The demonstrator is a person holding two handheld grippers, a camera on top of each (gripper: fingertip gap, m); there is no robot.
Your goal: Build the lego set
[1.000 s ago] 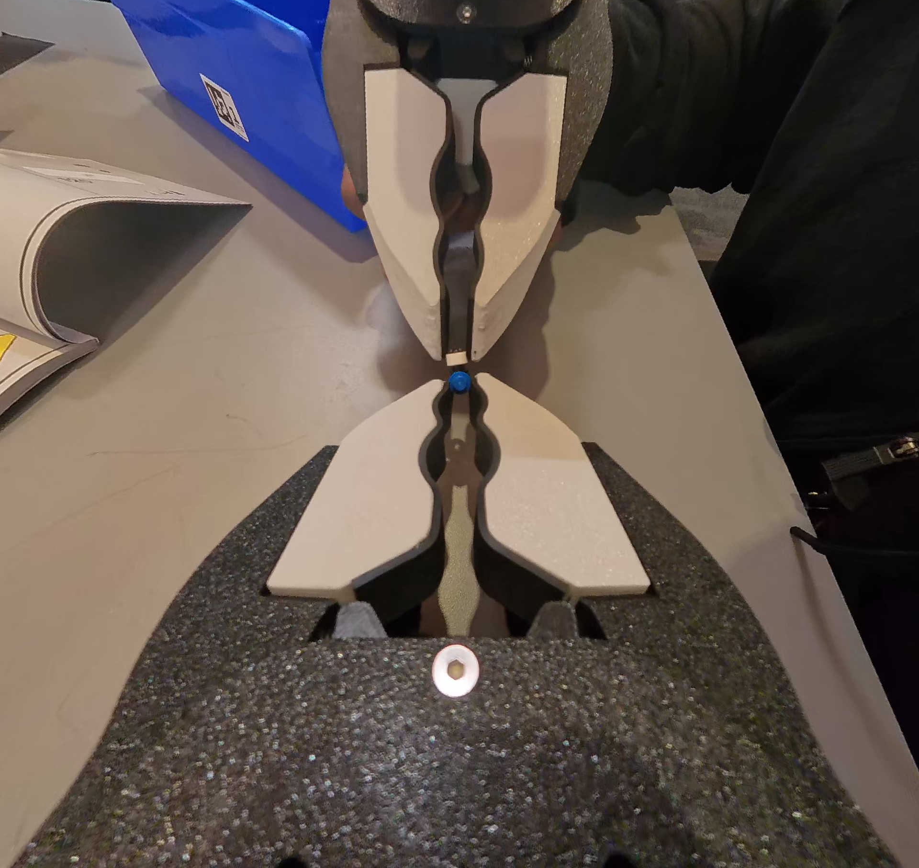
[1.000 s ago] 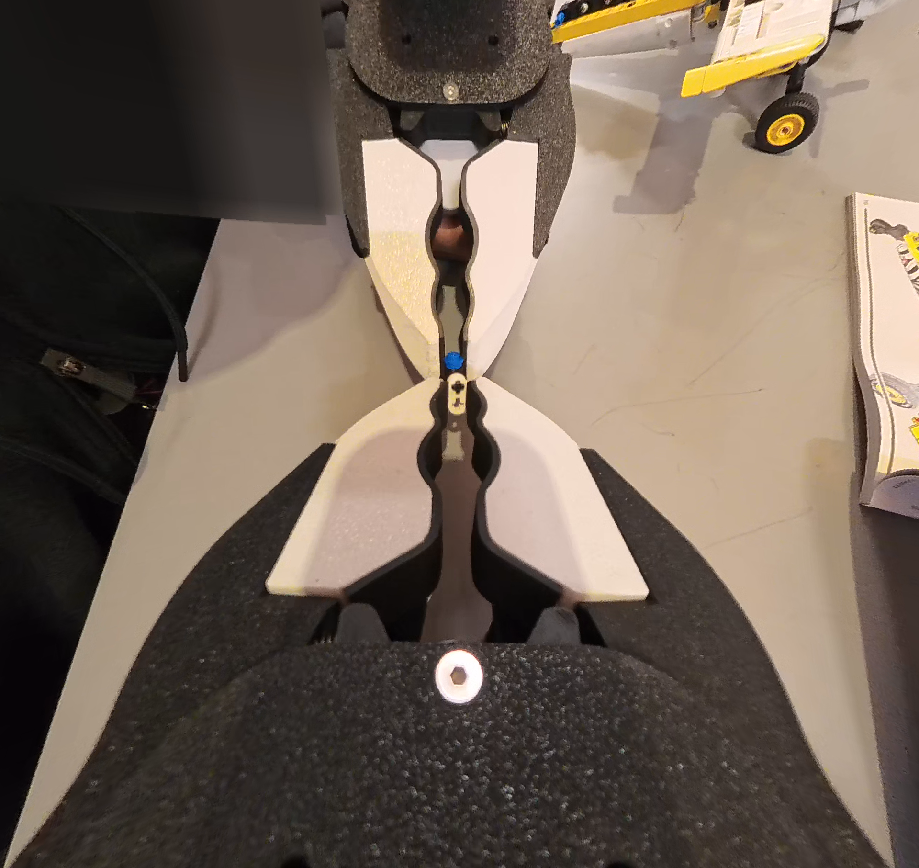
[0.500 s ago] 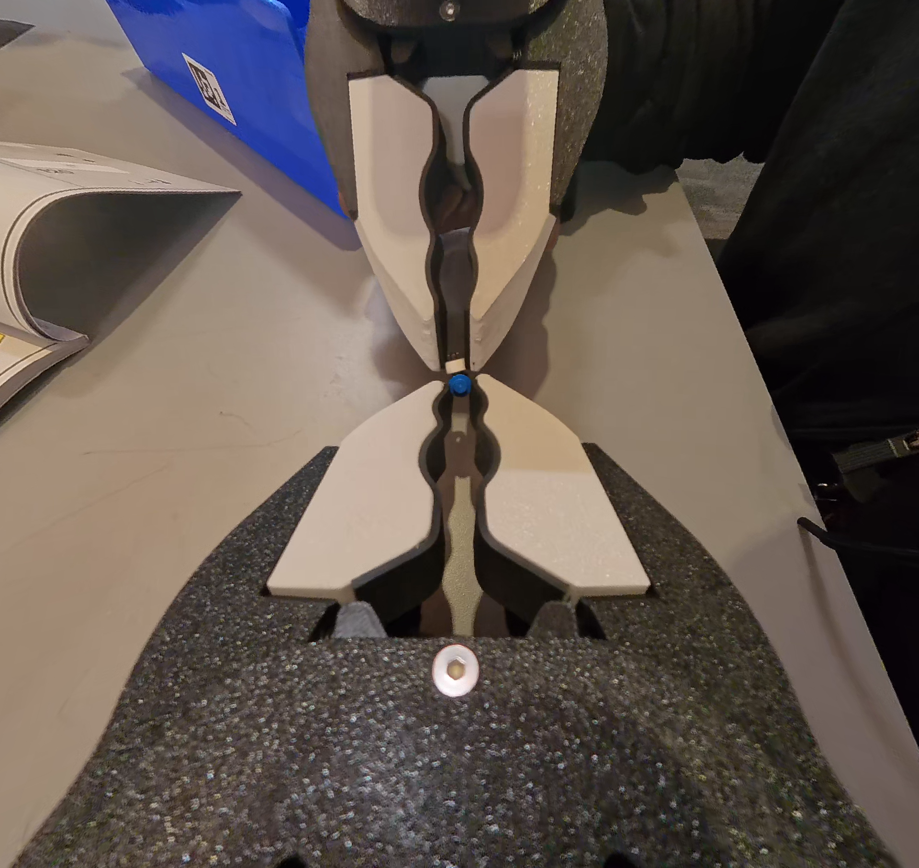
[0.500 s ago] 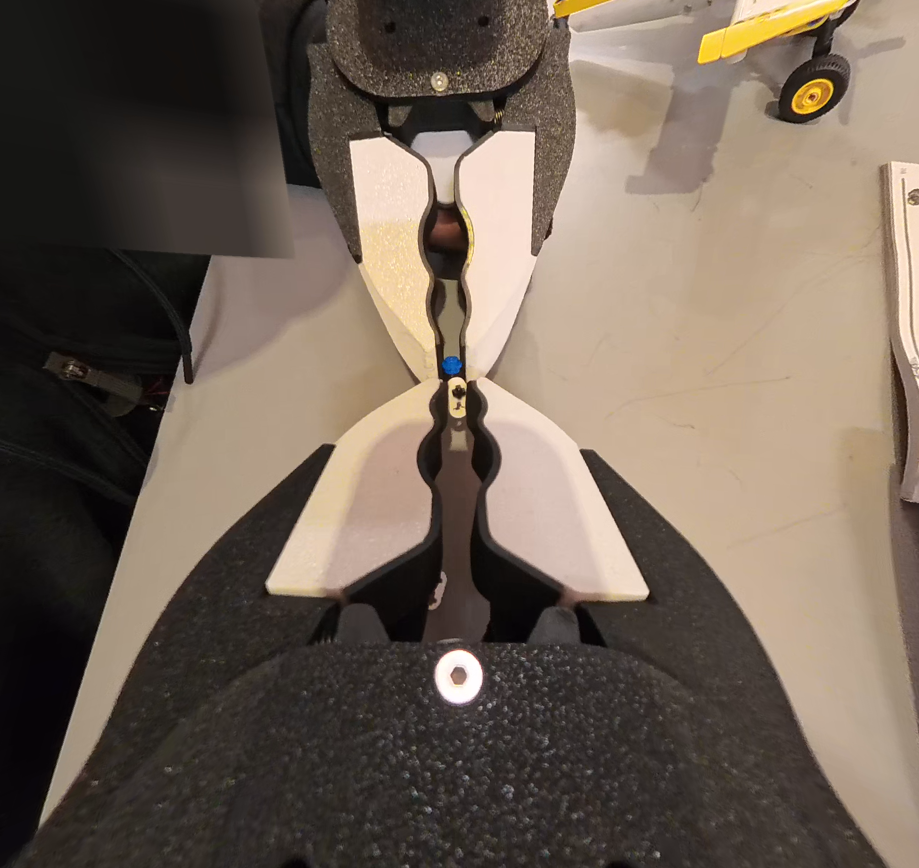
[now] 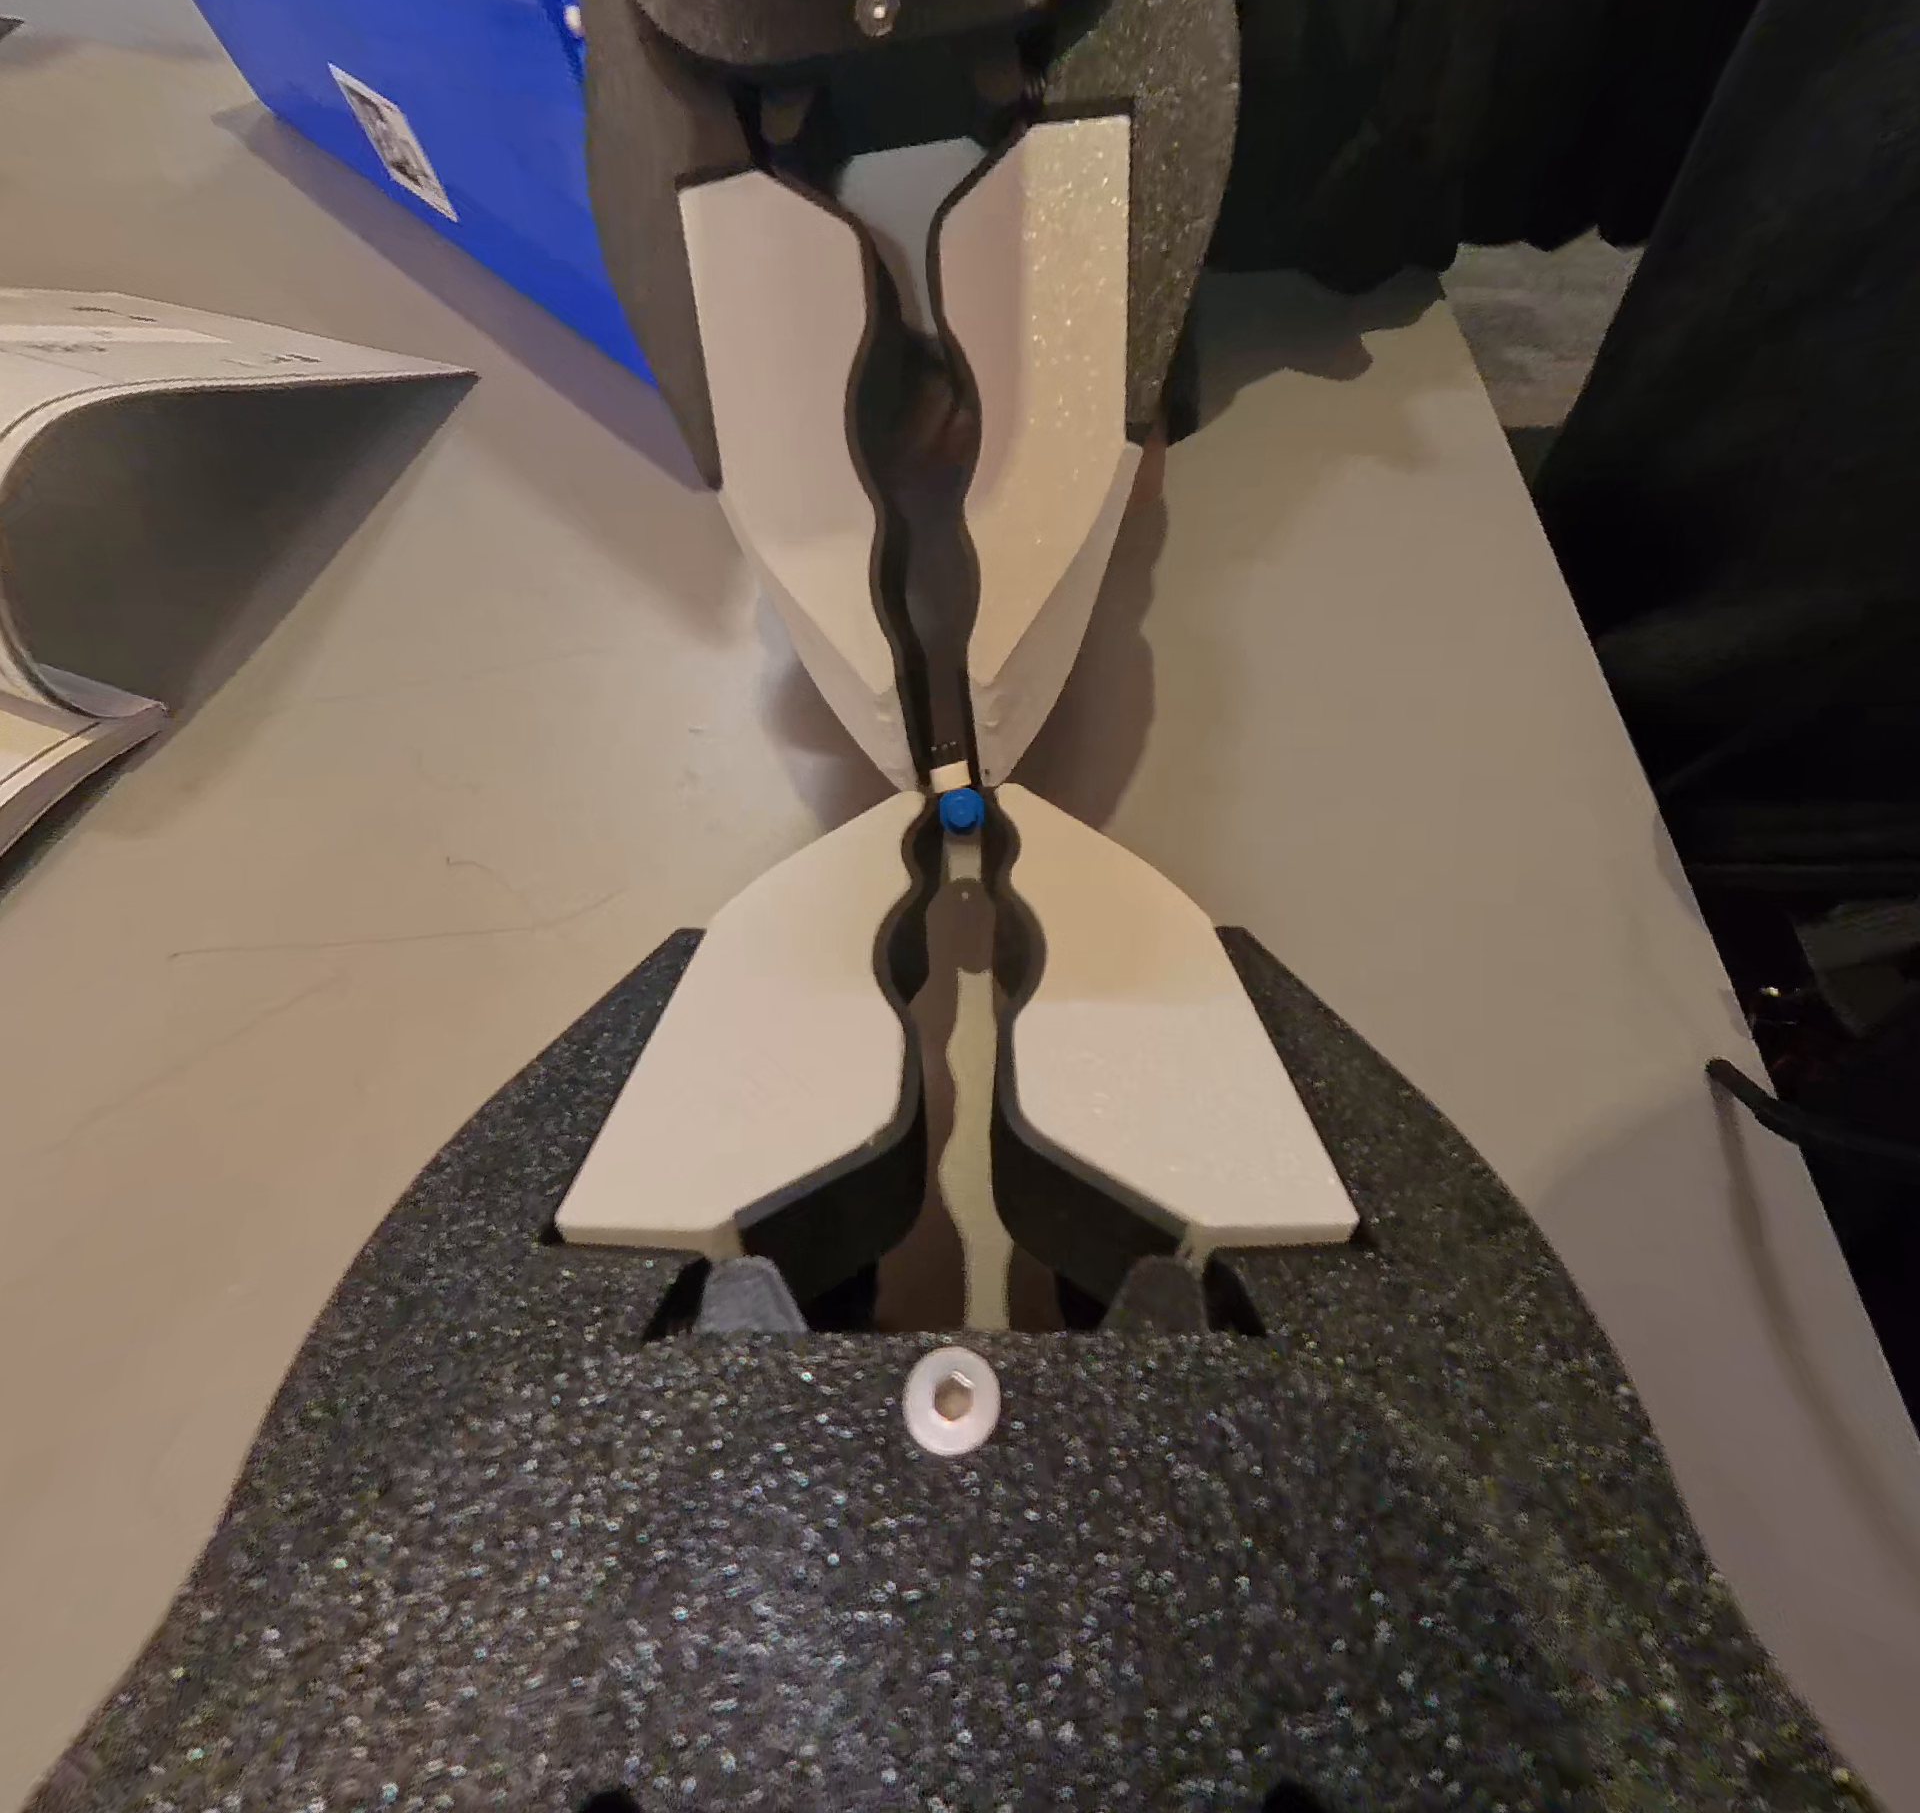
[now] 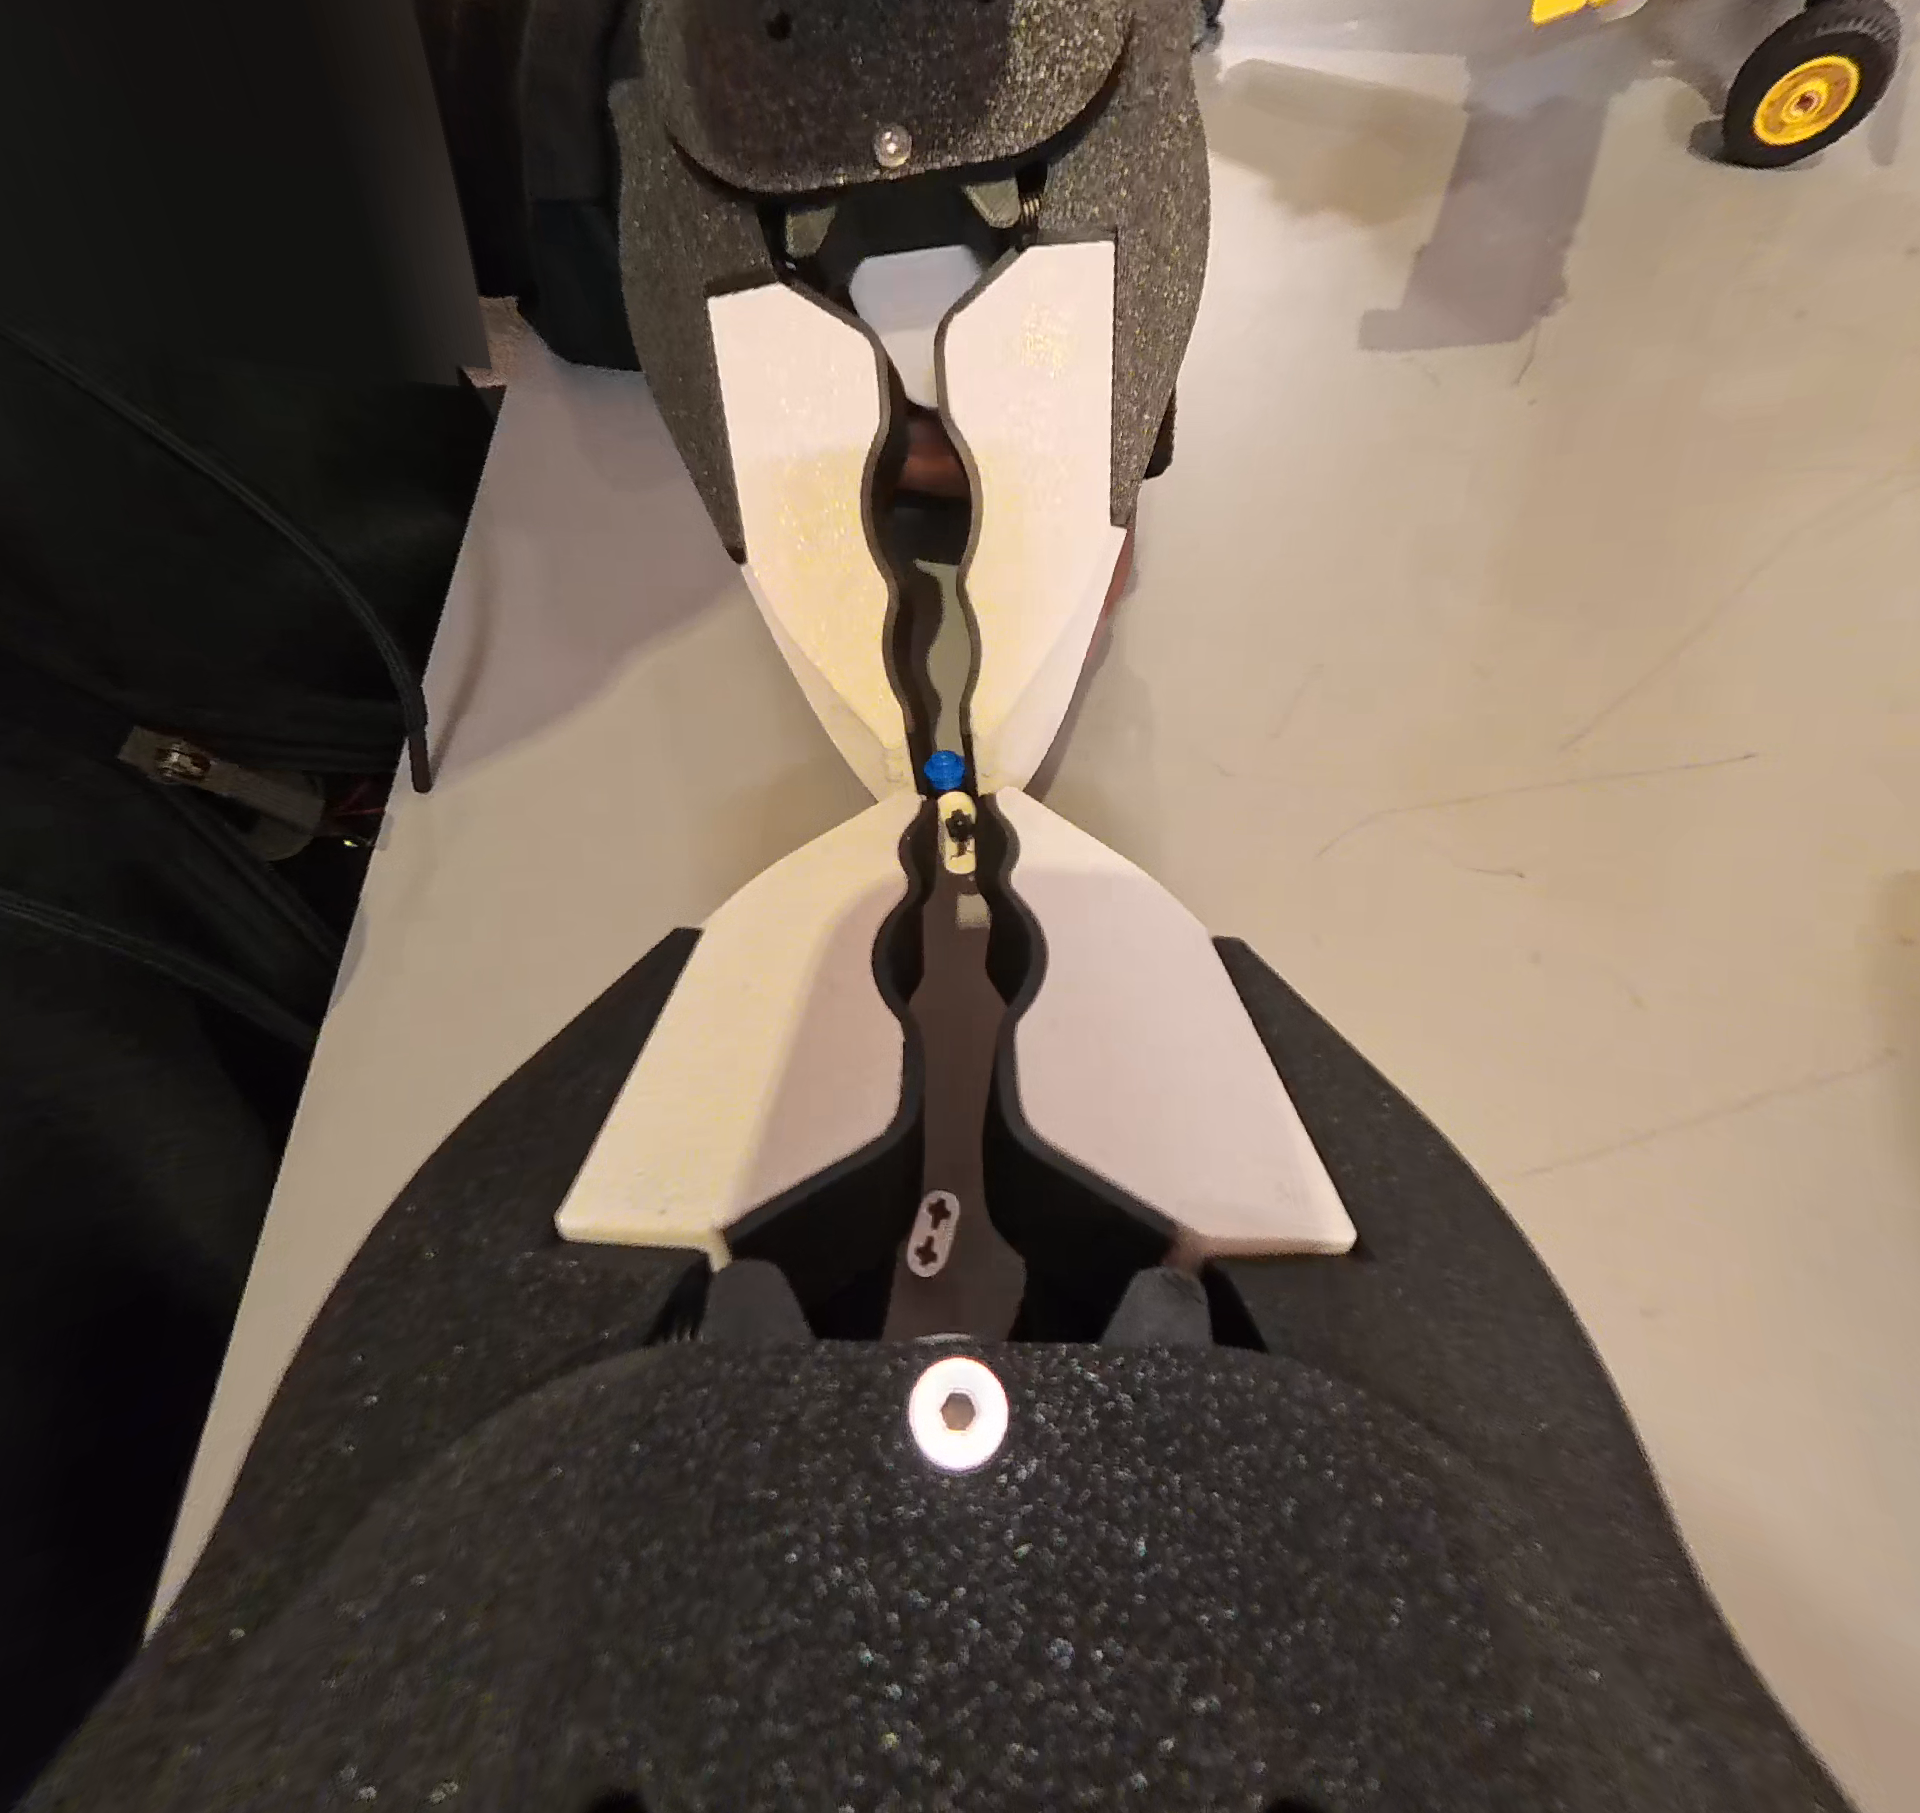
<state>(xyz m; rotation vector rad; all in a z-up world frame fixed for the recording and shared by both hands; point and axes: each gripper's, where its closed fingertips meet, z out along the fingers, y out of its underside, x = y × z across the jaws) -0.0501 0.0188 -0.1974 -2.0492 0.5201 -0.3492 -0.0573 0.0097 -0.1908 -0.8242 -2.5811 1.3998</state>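
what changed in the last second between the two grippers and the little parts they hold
Little changed. The left gripper keeps its blue pin and the right gripper its small cream beam, tip to tip above the grey table. The beam's end has closed up to the pin. In the right wrist view the yellow model slid toward the upper right, so that view shifted.

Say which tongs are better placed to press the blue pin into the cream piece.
Left tongs, probably: they grip the blue pin, its tip at the cream holed piece pinched in the right tongs.
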